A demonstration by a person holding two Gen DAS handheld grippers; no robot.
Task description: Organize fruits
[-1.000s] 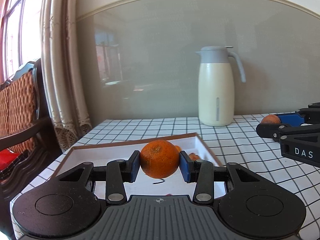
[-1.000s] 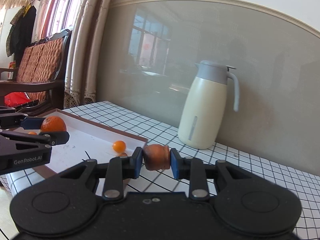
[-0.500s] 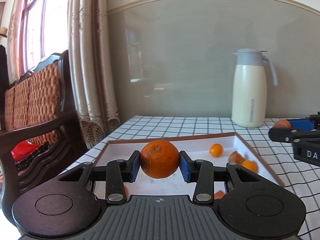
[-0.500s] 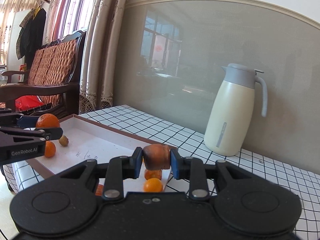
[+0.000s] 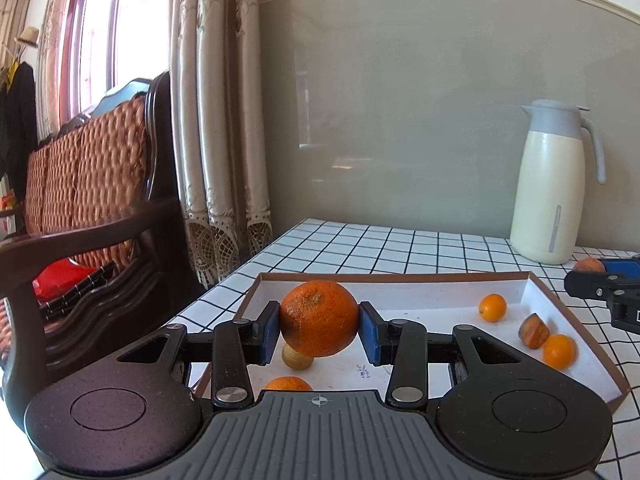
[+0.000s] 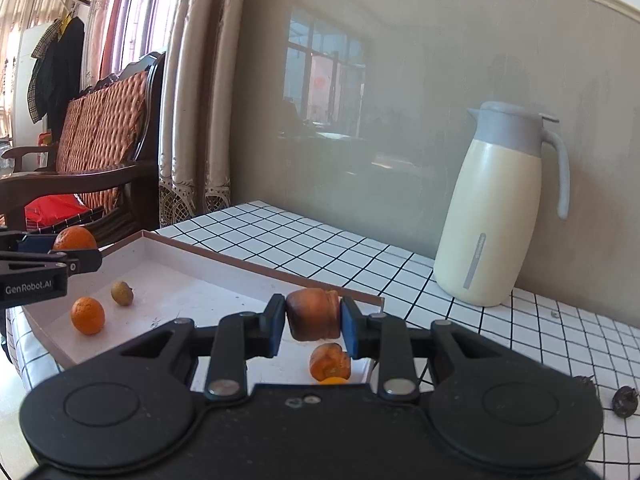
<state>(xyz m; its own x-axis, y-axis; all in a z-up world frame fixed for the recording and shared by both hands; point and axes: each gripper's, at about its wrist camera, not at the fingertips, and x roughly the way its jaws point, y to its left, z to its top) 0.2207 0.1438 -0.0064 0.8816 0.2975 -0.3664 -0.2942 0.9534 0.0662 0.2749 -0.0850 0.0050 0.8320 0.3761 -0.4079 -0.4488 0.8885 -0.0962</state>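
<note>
My left gripper (image 5: 319,332) is shut on a large orange (image 5: 319,324) and holds it above the left end of a white tray (image 5: 400,278) with a brown rim. My right gripper (image 6: 313,322) is shut on a brown dried fruit (image 6: 313,314) above the tray's right end (image 6: 362,374). In the tray lie small oranges (image 5: 492,307) (image 5: 559,351) (image 6: 87,315), a brown fruit (image 5: 533,330), an orange-brown fruit (image 6: 330,360) and a small yellowish fruit (image 5: 297,357) (image 6: 122,293).
A cream jug with a grey lid (image 5: 554,184) (image 6: 496,208) stands at the back of the checked table (image 5: 400,248). Two dark small bits (image 6: 624,400) lie on the table at right. A wooden wicker chair (image 5: 80,184) and curtains stand to the left.
Both grippers have moved left along the tray with their fruits held. The left gripper now hangs over the tray's left end, the right one over its right end.
</note>
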